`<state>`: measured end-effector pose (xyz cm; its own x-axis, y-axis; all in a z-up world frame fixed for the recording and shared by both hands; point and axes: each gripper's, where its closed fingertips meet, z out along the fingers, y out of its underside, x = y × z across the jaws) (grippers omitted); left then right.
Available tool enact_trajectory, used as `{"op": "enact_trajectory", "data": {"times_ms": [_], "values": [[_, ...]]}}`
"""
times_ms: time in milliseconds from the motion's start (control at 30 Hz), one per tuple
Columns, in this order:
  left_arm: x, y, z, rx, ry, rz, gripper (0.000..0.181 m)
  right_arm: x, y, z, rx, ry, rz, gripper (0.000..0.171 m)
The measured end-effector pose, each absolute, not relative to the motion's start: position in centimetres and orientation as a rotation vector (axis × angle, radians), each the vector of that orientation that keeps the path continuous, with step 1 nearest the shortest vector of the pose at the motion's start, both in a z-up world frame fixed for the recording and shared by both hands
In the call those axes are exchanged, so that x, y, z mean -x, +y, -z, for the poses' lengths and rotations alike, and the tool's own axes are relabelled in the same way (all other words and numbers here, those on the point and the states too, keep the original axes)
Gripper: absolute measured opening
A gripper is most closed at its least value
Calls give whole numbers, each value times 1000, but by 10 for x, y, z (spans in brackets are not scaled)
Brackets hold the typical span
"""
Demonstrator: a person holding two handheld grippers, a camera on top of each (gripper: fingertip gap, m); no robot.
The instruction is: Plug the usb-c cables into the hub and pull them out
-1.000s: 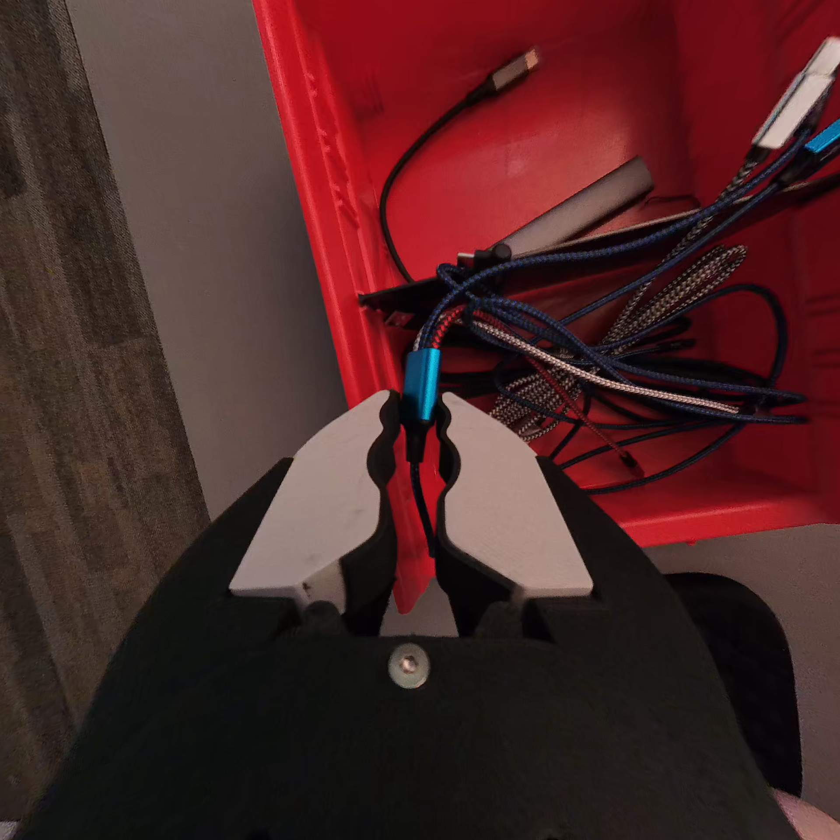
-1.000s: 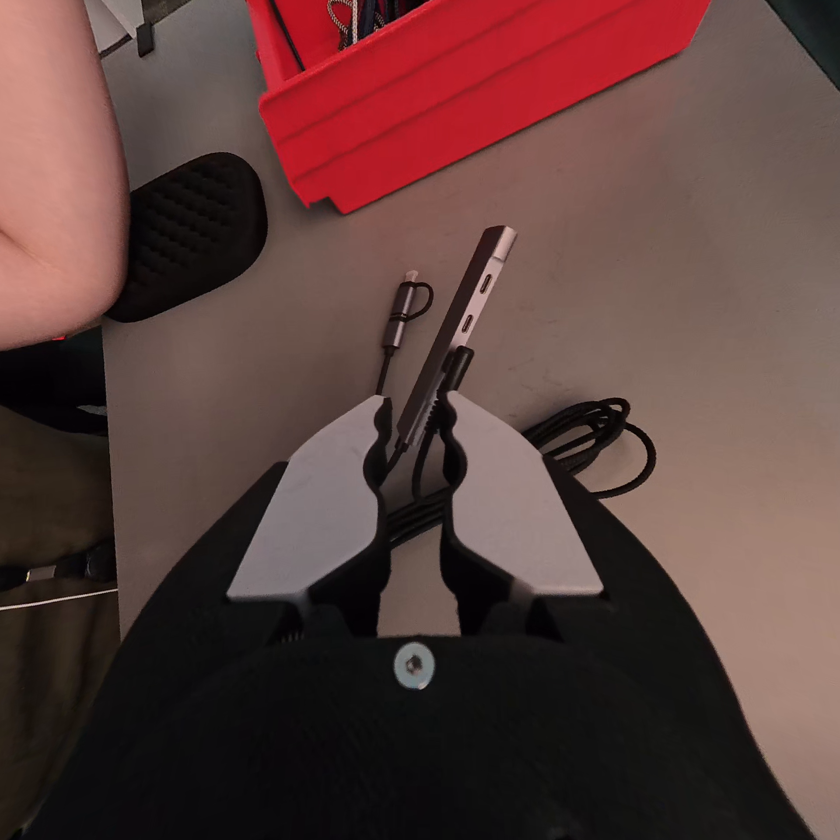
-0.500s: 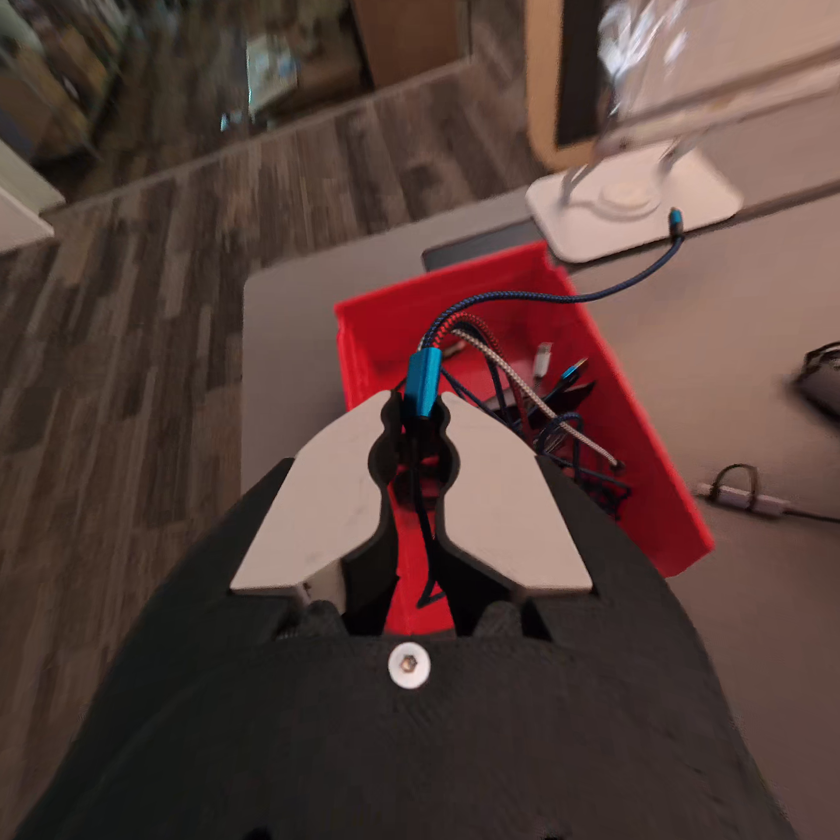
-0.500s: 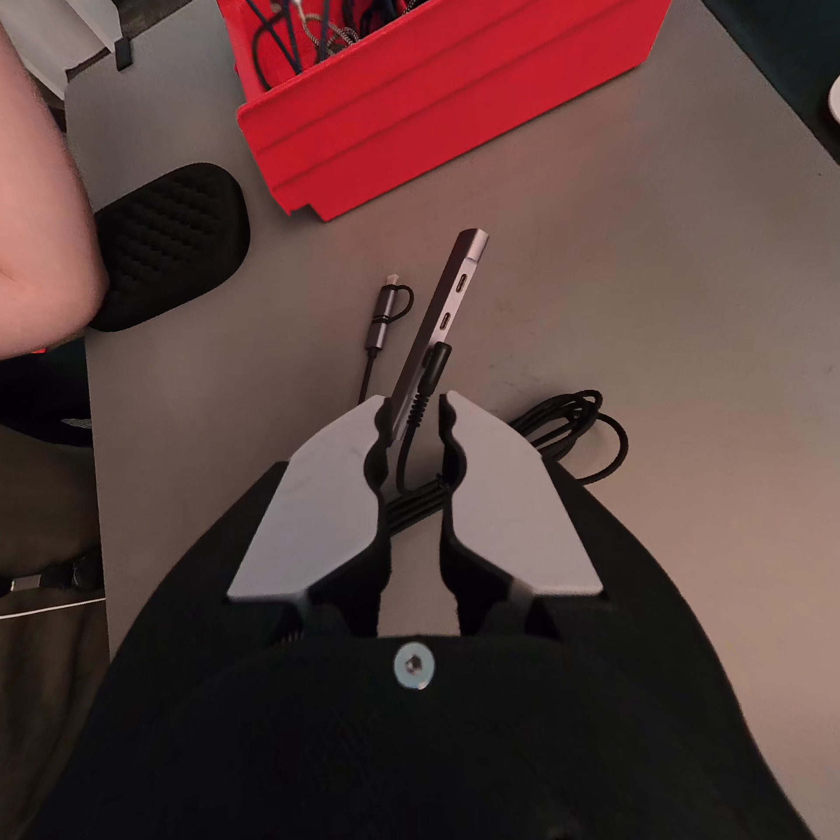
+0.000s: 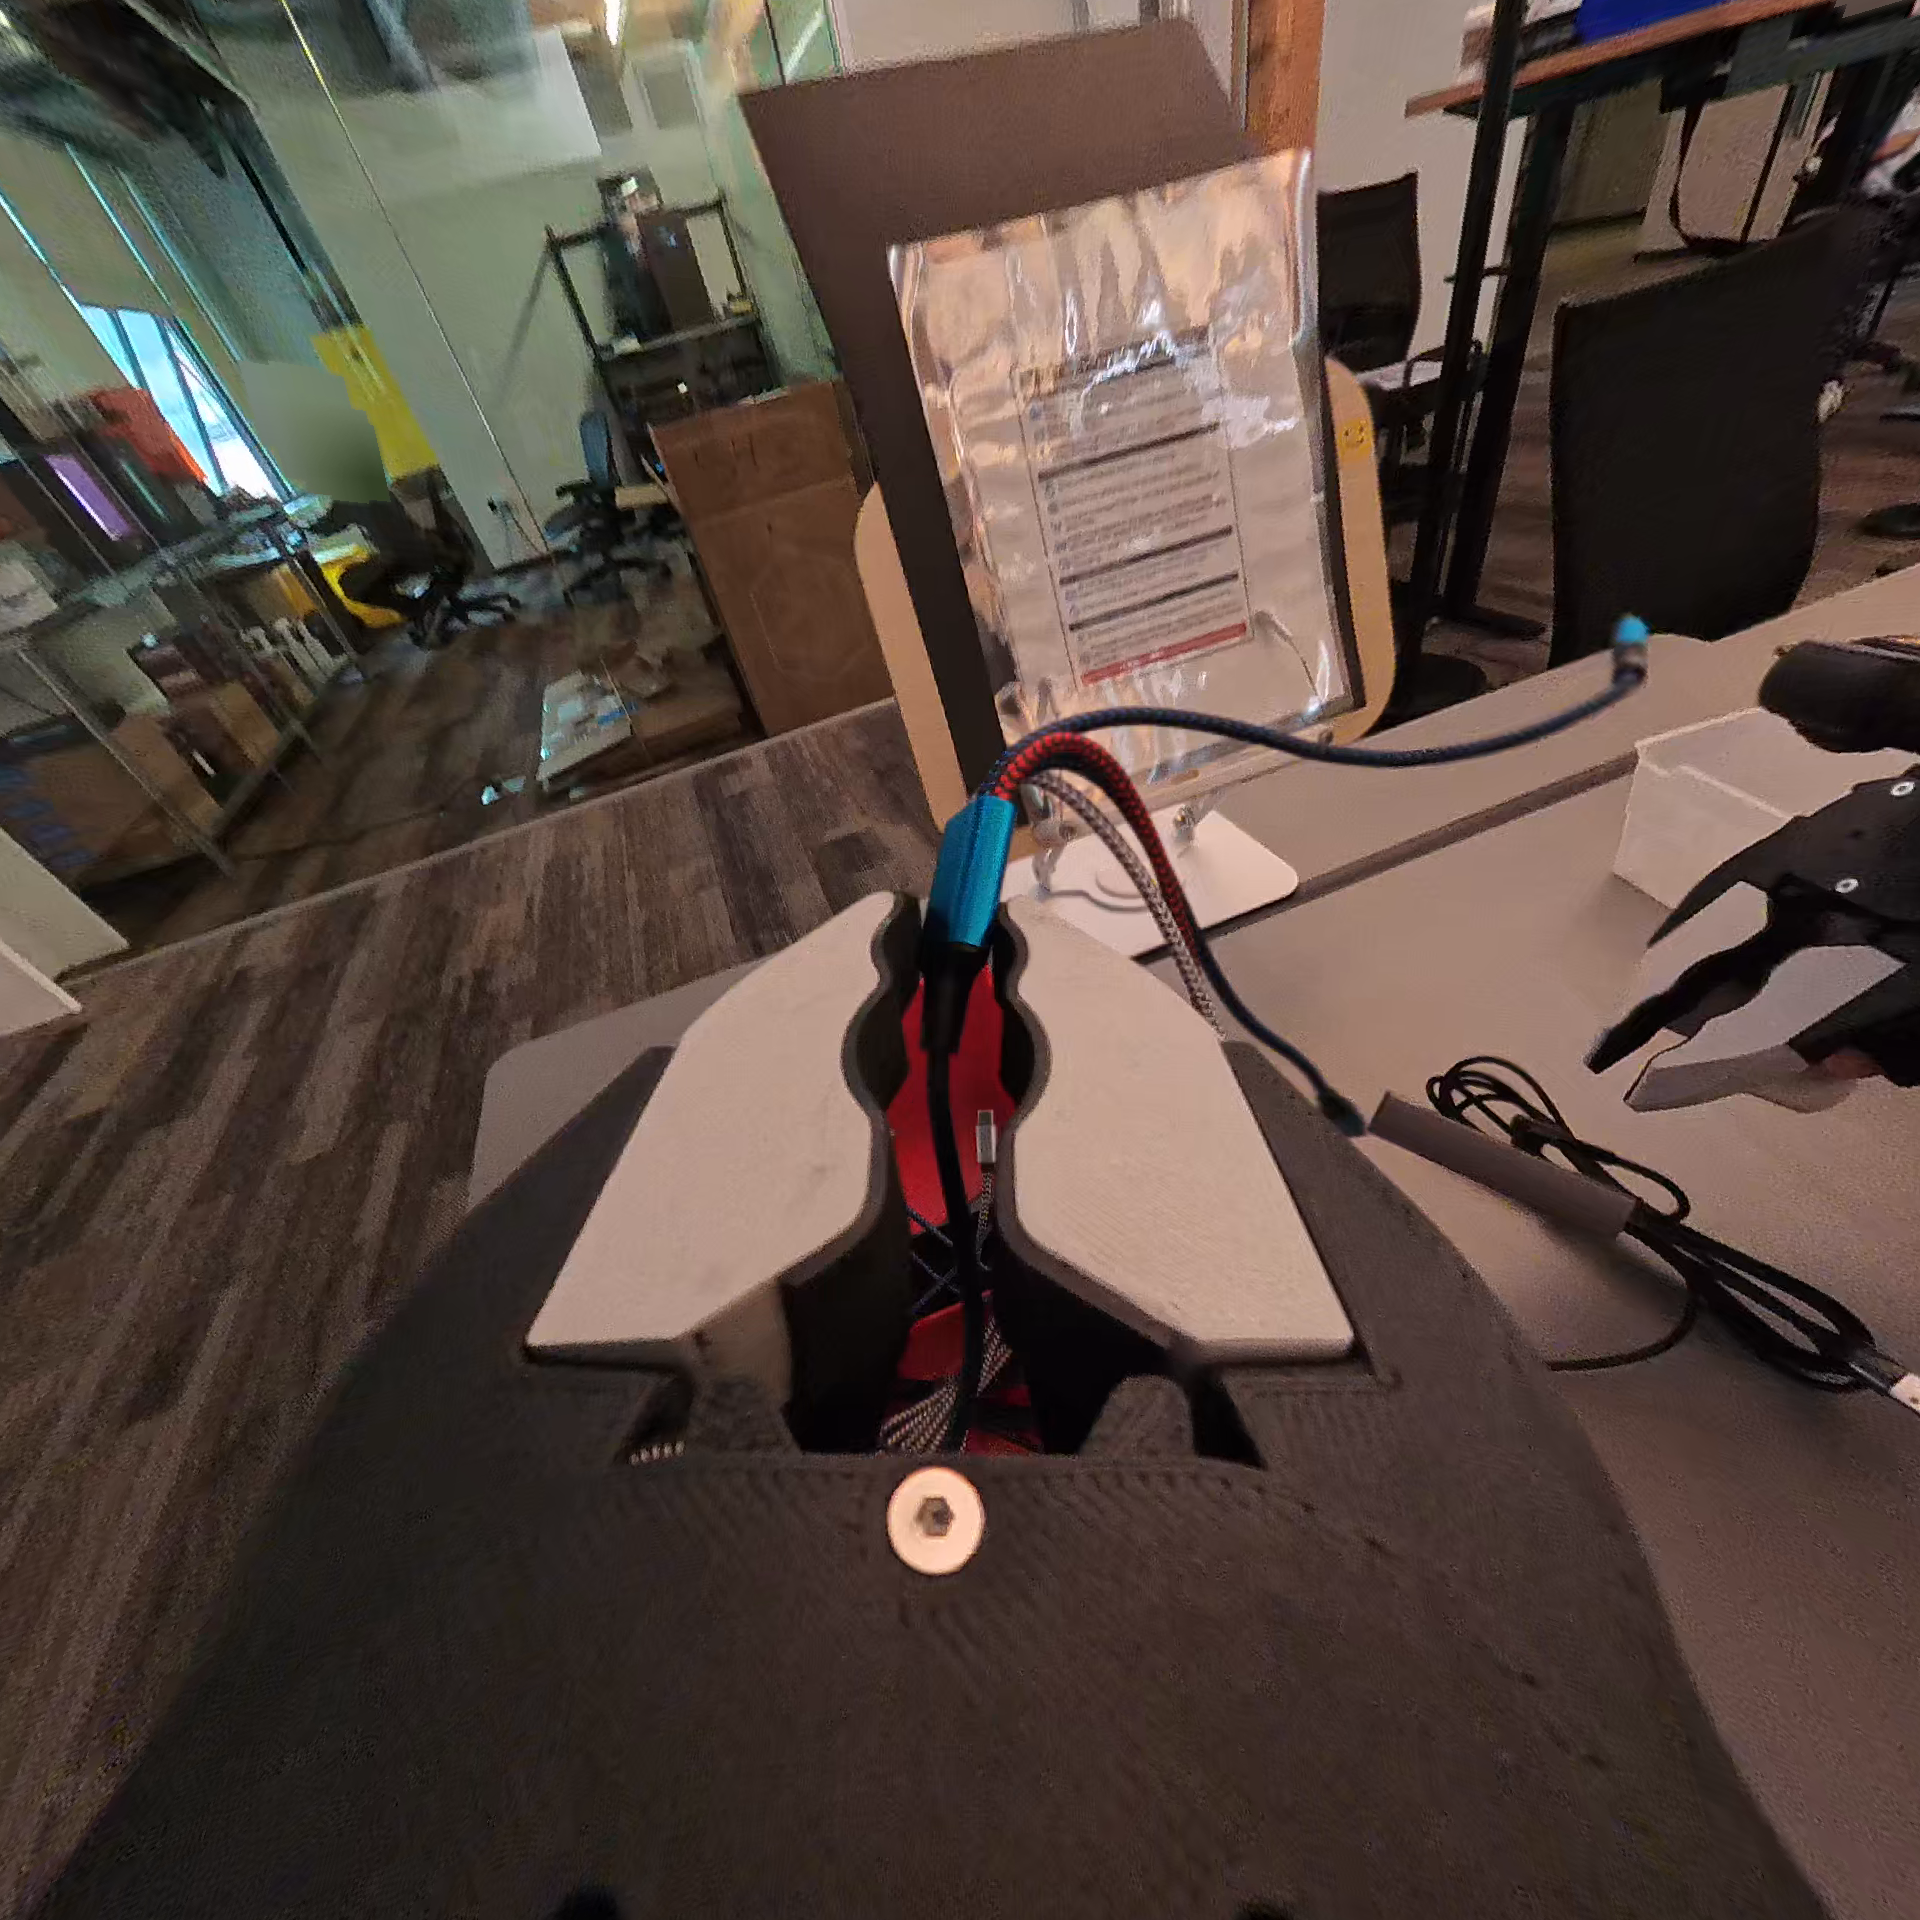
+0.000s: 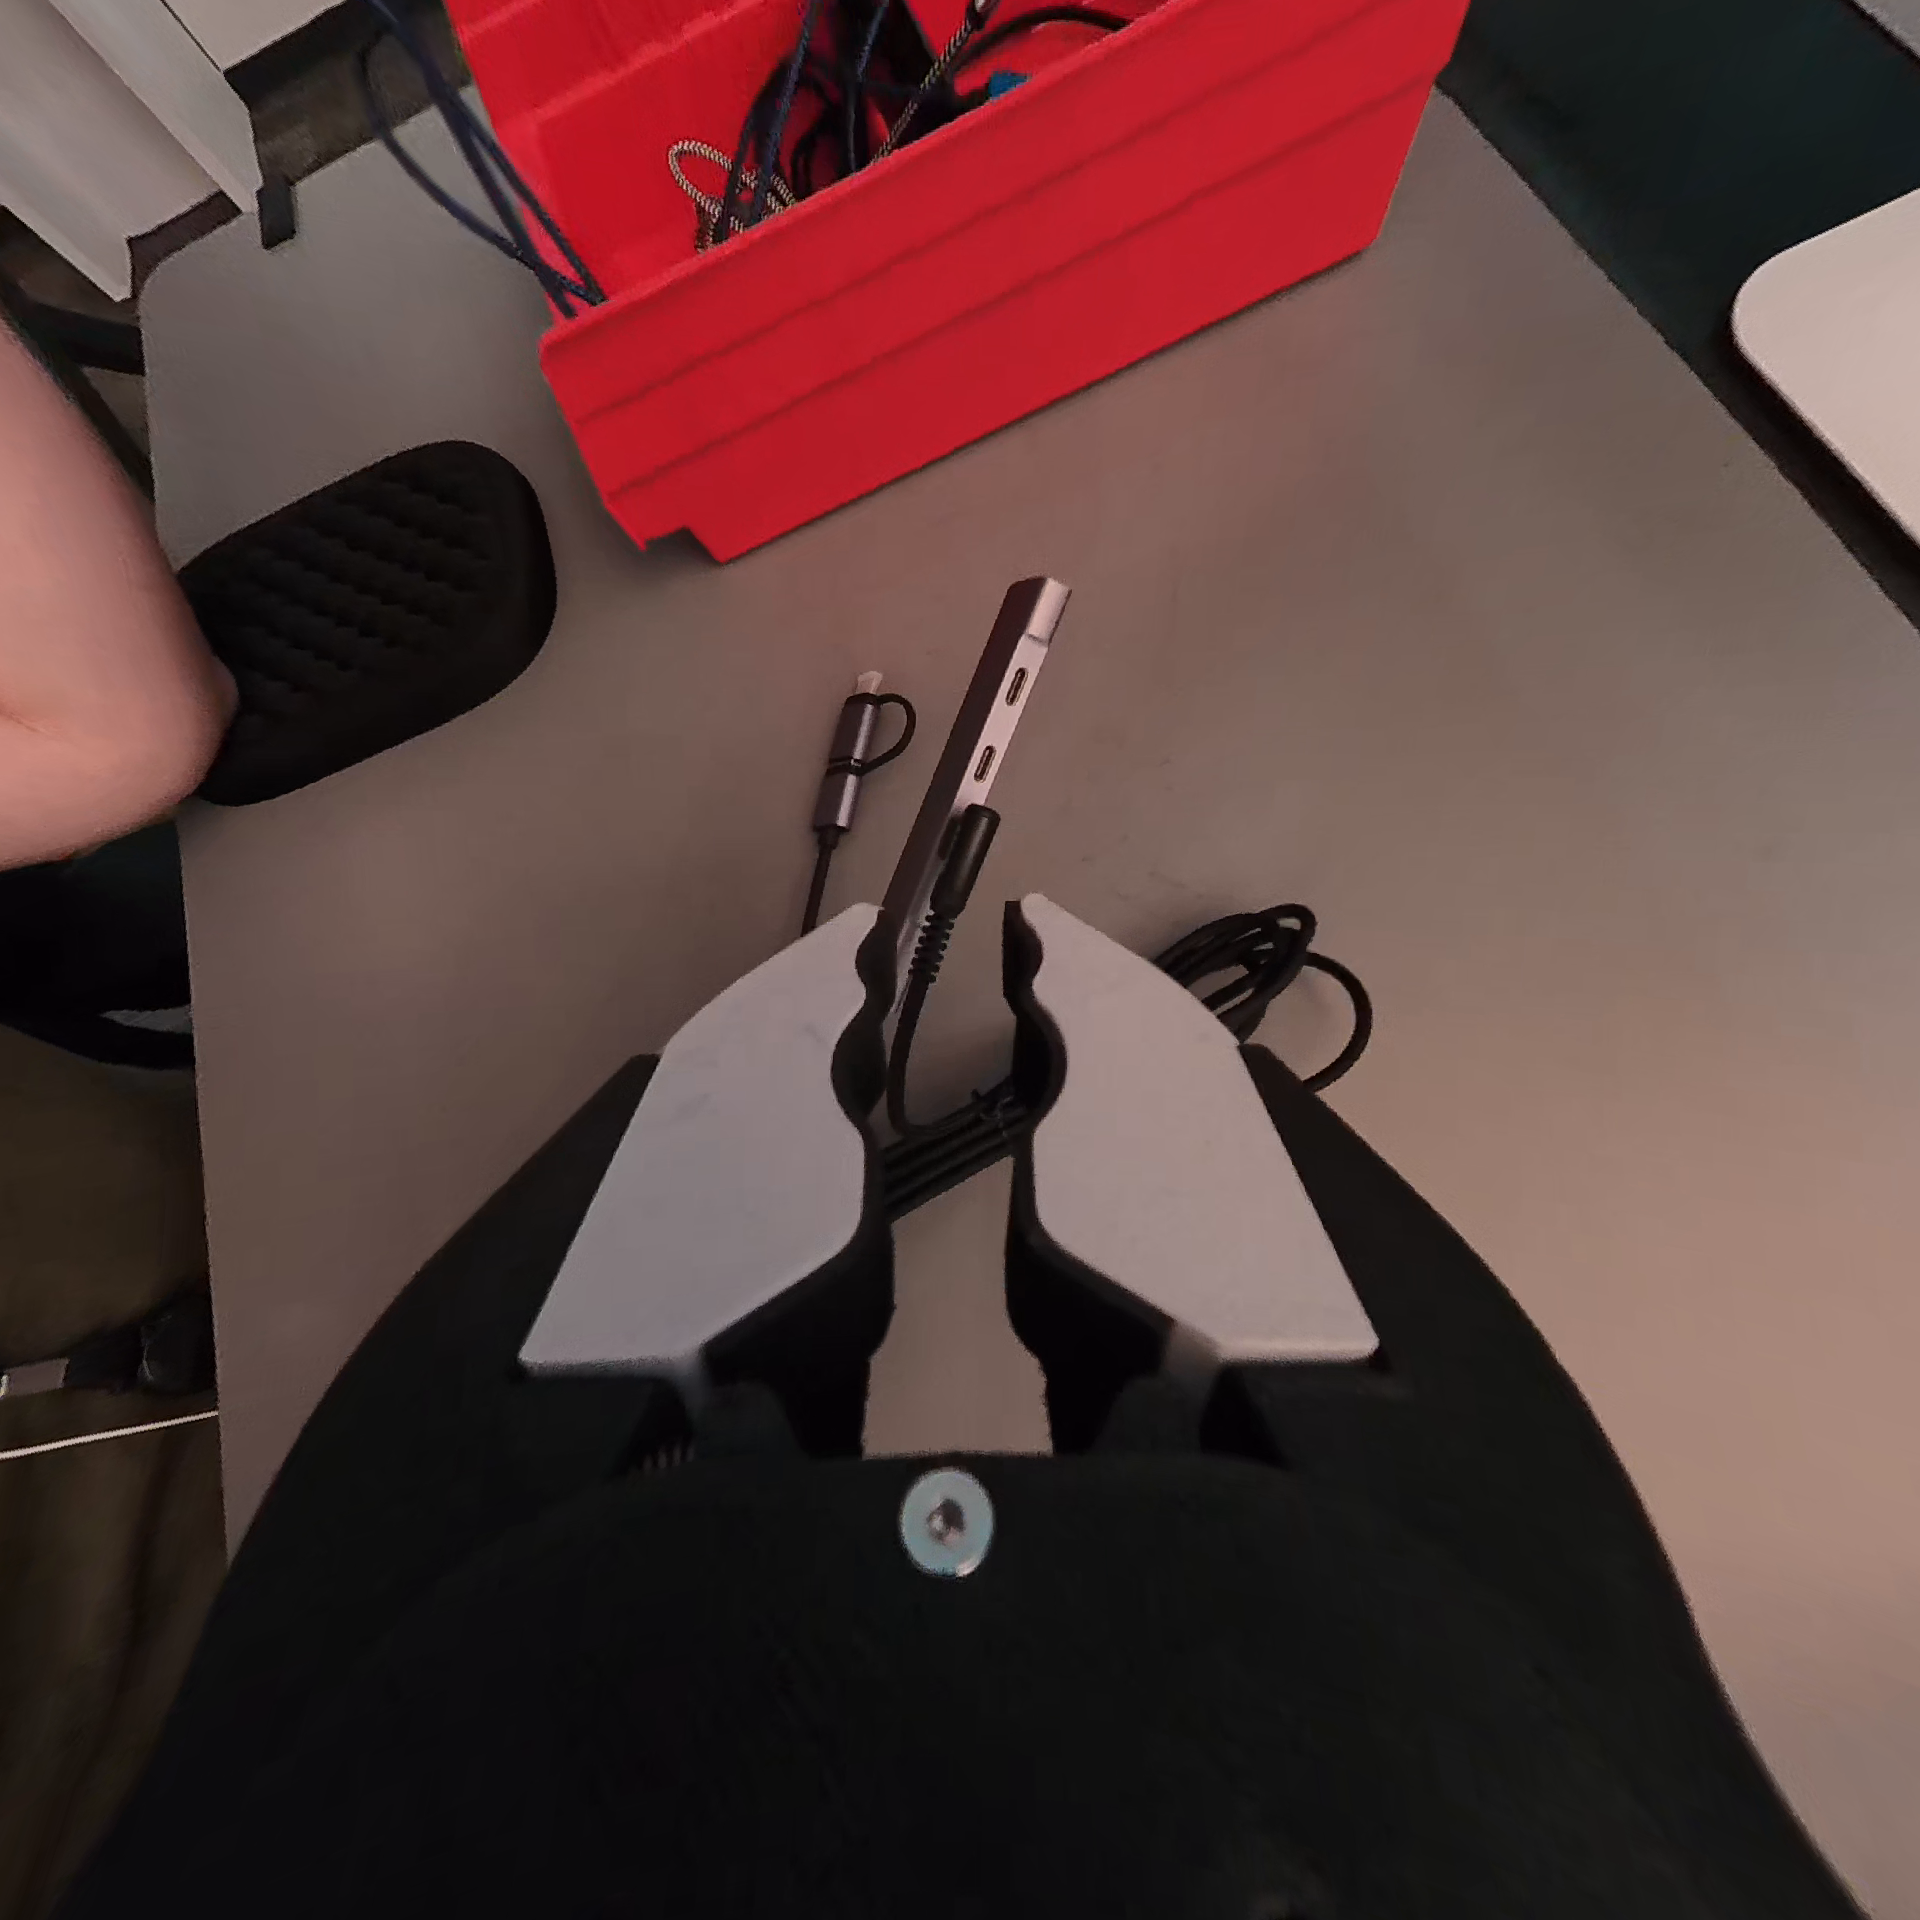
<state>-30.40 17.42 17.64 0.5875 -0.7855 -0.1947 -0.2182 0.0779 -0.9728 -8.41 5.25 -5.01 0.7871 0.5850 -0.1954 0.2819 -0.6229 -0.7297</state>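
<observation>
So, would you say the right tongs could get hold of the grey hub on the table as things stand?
Probably yes. The right tongs are open right at the near end of the hub, which lies on bare table. Only the black plug in its near port crowds the gap.

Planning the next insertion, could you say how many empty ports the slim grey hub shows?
2: one near the slim grey hub's far end, one beside the black plug; others may be hidden.
</observation>
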Motion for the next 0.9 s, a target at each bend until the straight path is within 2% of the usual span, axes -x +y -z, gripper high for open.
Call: {"op": "enact_trajectory", "data": {"times_ms": [233,733,900], "values": [[297,150,-189,1407,932,517,12,80,56,34,2188,-633,-464,20],[299,150,-196,1377,916,625,12,73,53,15,2136,-620,-422,20],[300,165,-222,1395,946,586,11,73,49,5,2106,-616,-441,20]]}}
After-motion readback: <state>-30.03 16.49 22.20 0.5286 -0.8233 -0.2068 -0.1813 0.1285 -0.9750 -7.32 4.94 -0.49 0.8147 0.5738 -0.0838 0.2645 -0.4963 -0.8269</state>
